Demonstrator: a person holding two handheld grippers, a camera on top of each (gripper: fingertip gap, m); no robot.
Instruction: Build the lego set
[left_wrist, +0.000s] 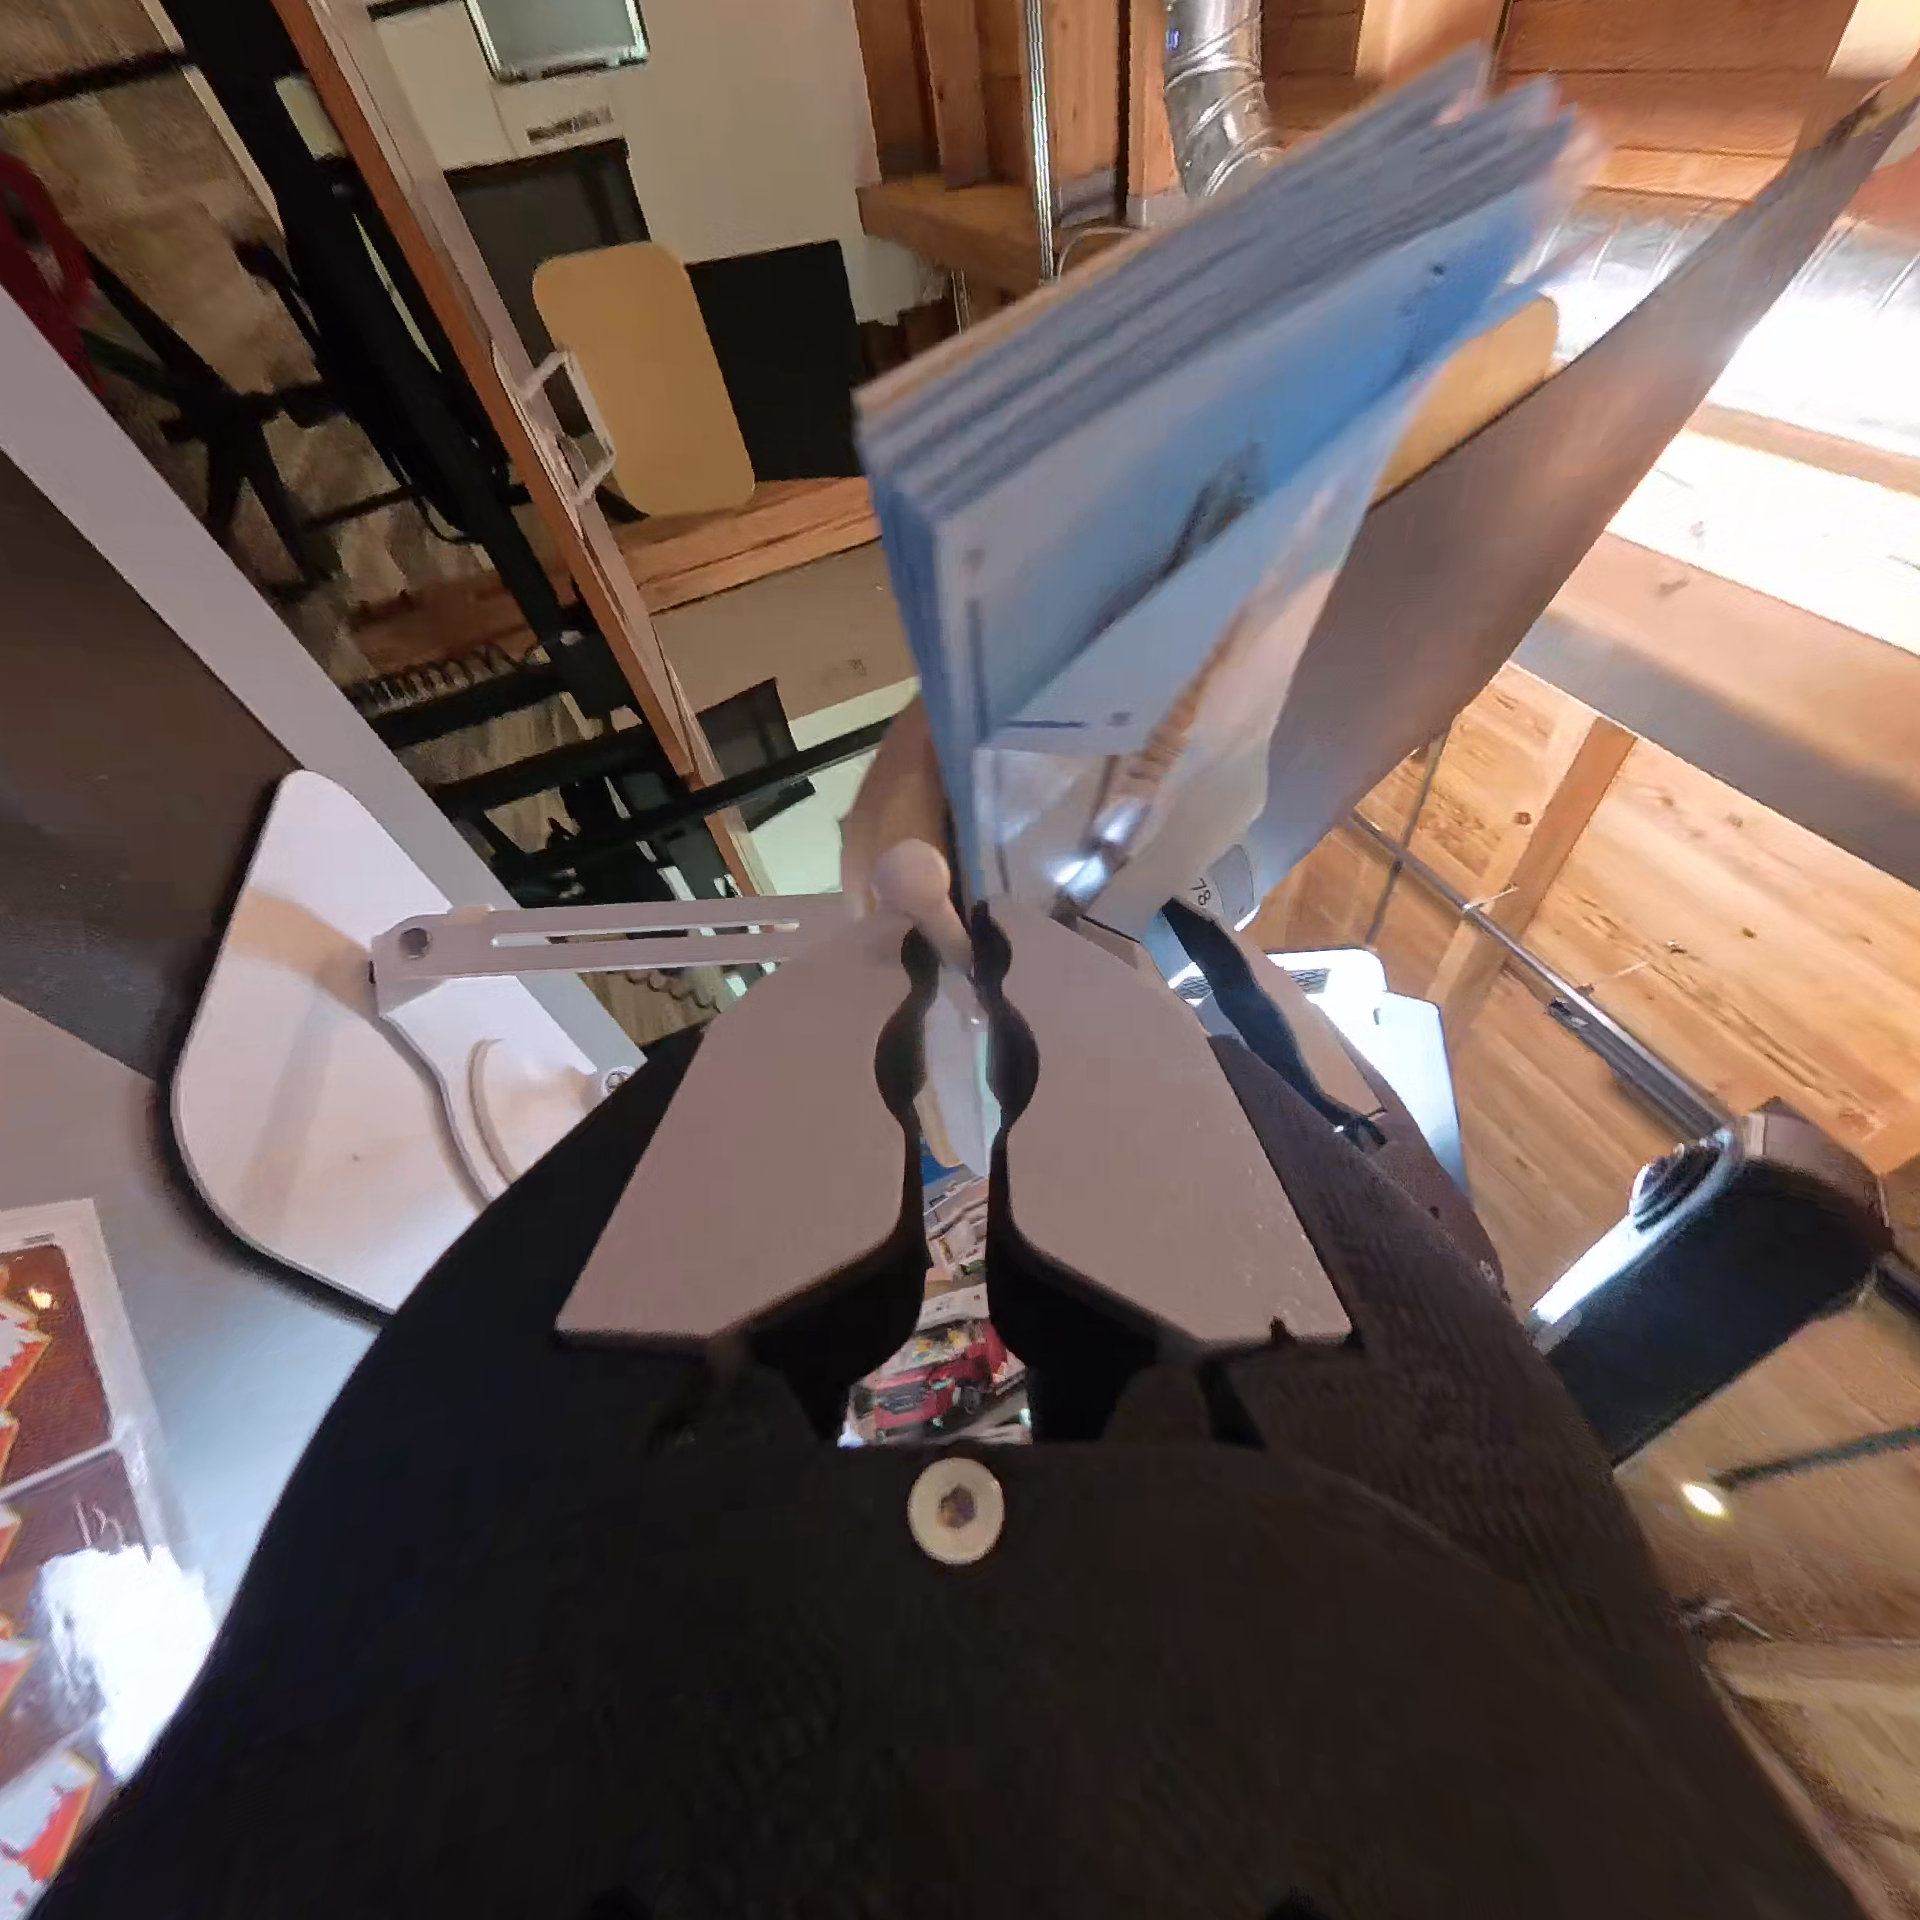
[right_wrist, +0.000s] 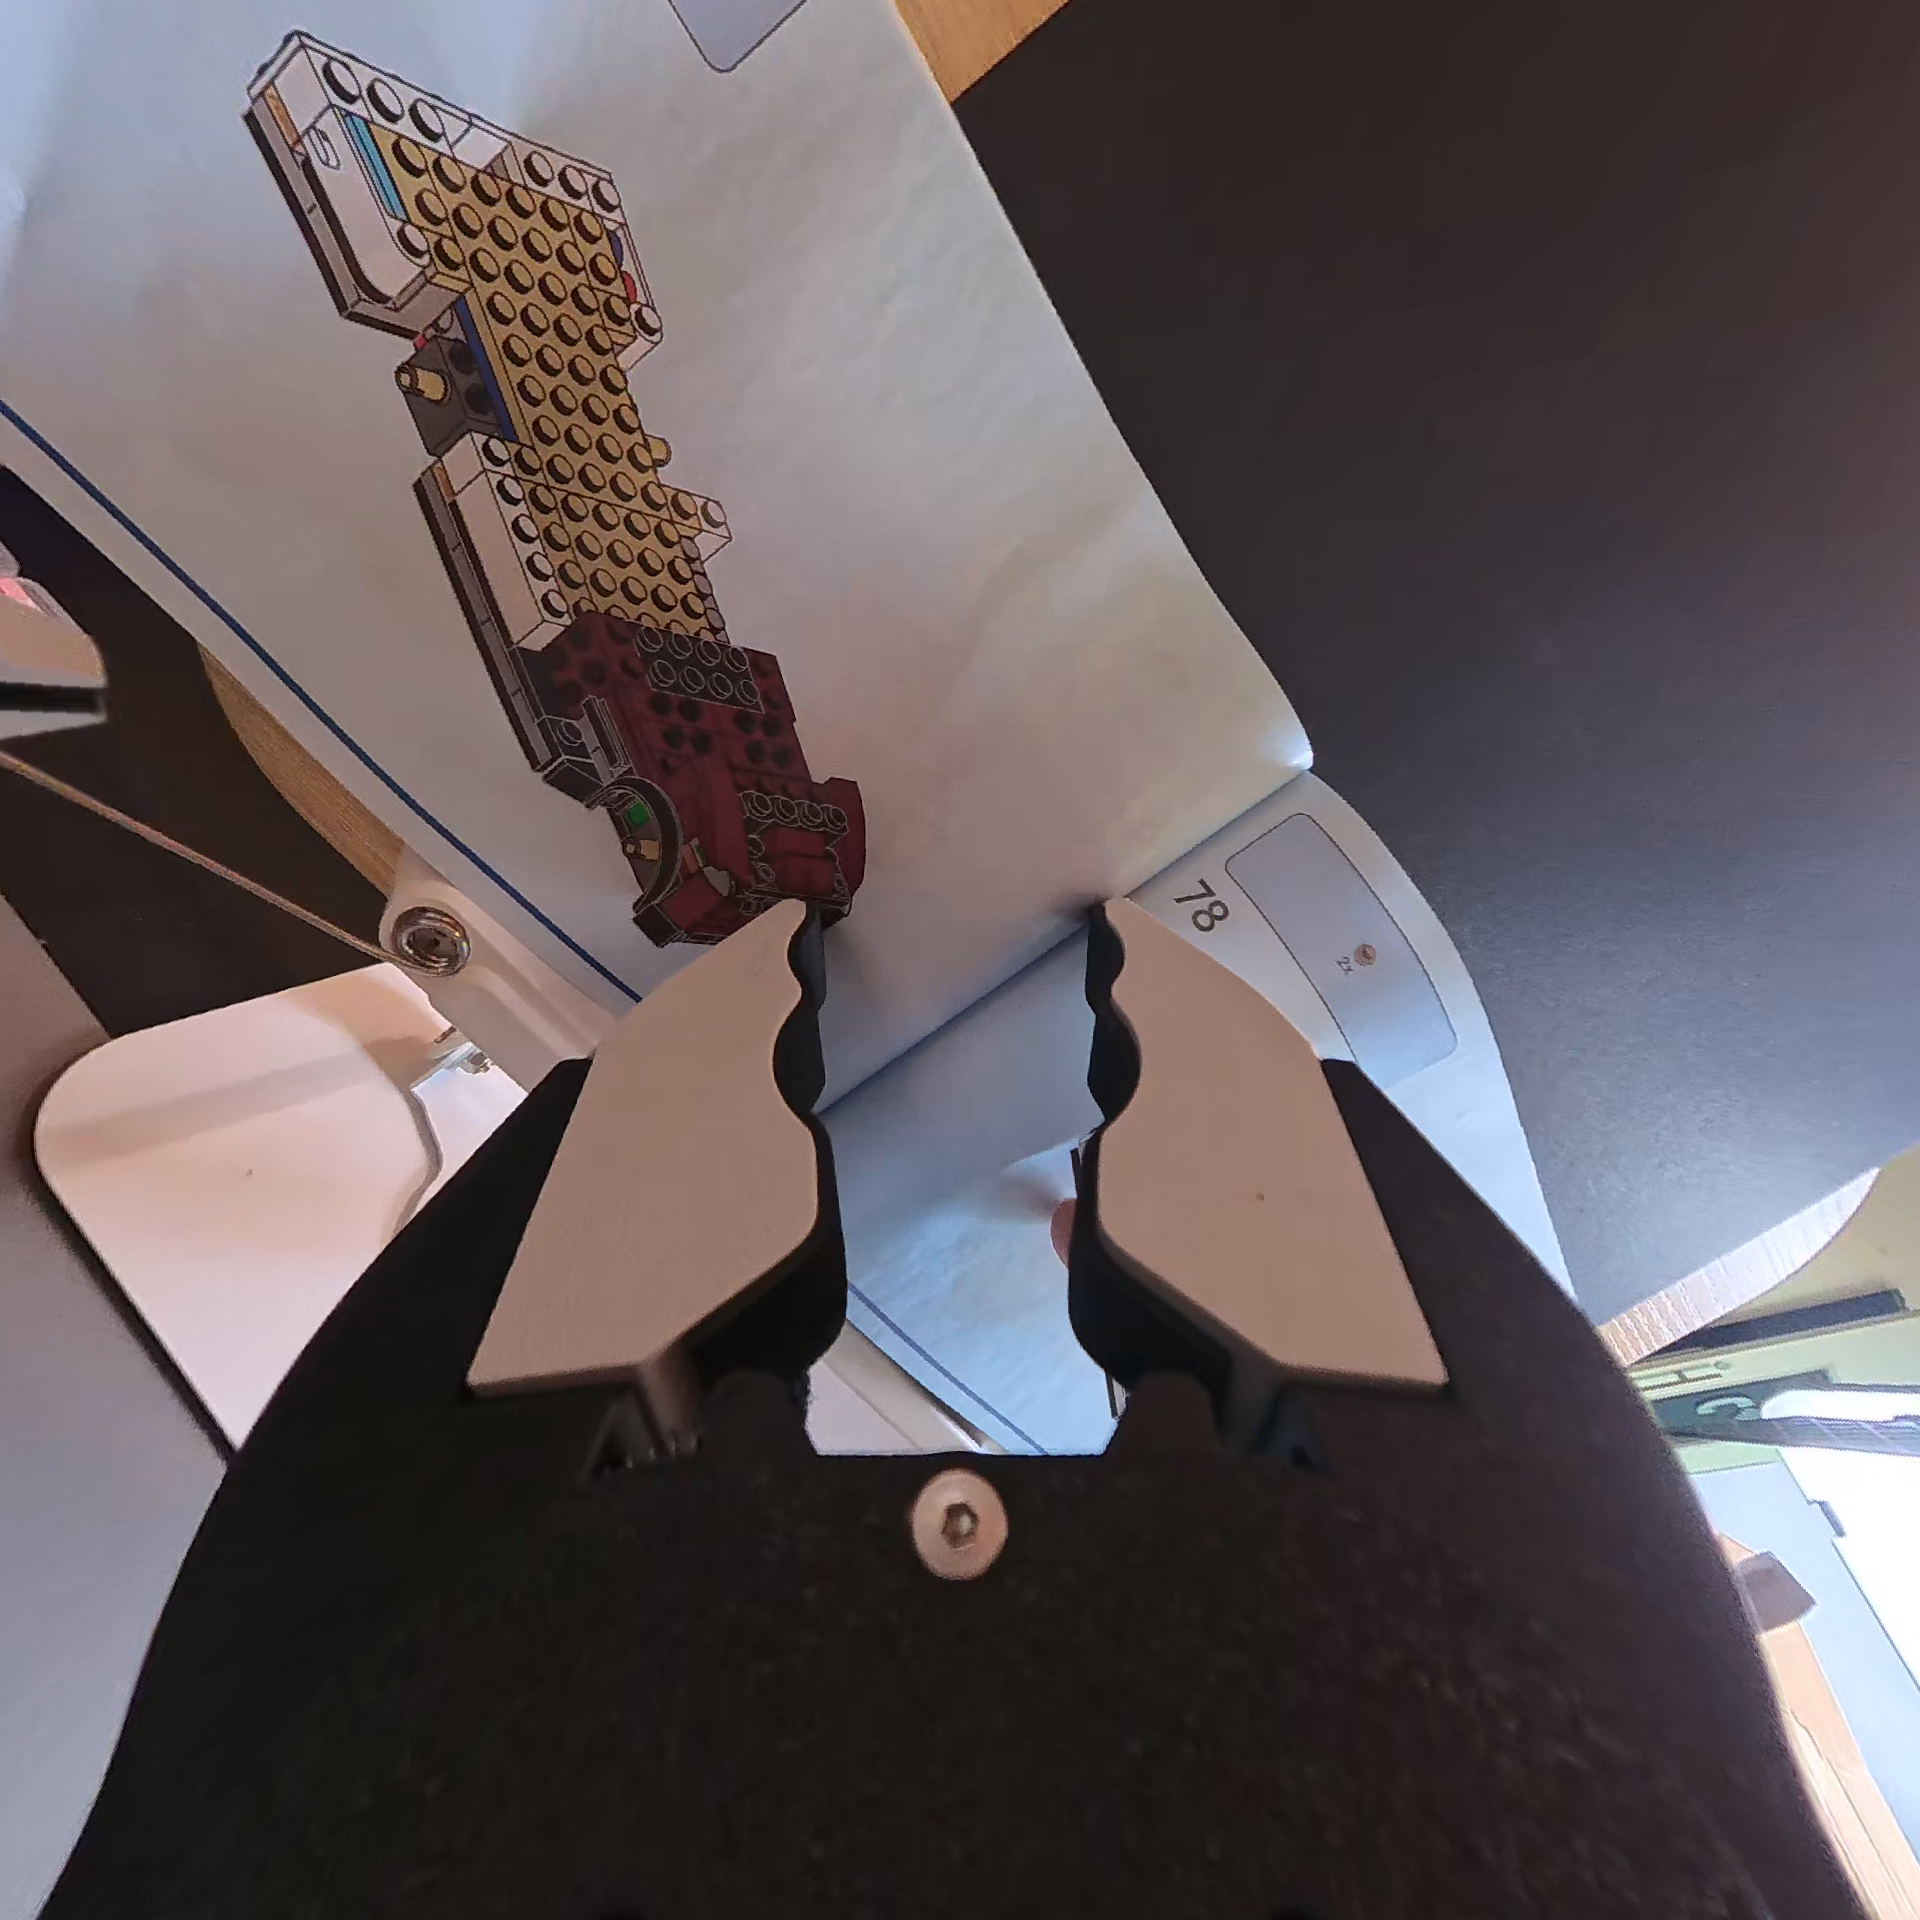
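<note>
The instruction booklet (right_wrist: 935, 623) lies open under the right claw (right_wrist: 951, 914), whose two fingers stand apart with their tips just at the pages, one tip by the printed brick model (right_wrist: 582, 499) and the other near the fold; whether either pad touches the paper cannot be told, and nothing is pinched between them. Past the right claw's tips the upper page curls over a dark table (right_wrist: 1558, 416), and to its left sit a white rounded board (right_wrist: 239, 1143) and a metal snap (right_wrist: 426, 940). The left claw (left_wrist: 956, 935) is nearly closed, its pads clamped on a thin sheaf of the booklet's blue-edged pages (left_wrist: 1143, 436), which rise blurred and fanned just beyond its tips. A pale round-ended peg (left_wrist: 914, 883) shows right at those tips. To the left claw's left a white slotted bracket (left_wrist: 623, 935) lies over a white board (left_wrist: 312, 1039); farther off stand black frames (left_wrist: 416, 416) and wooden beams (left_wrist: 1662, 935).
</note>
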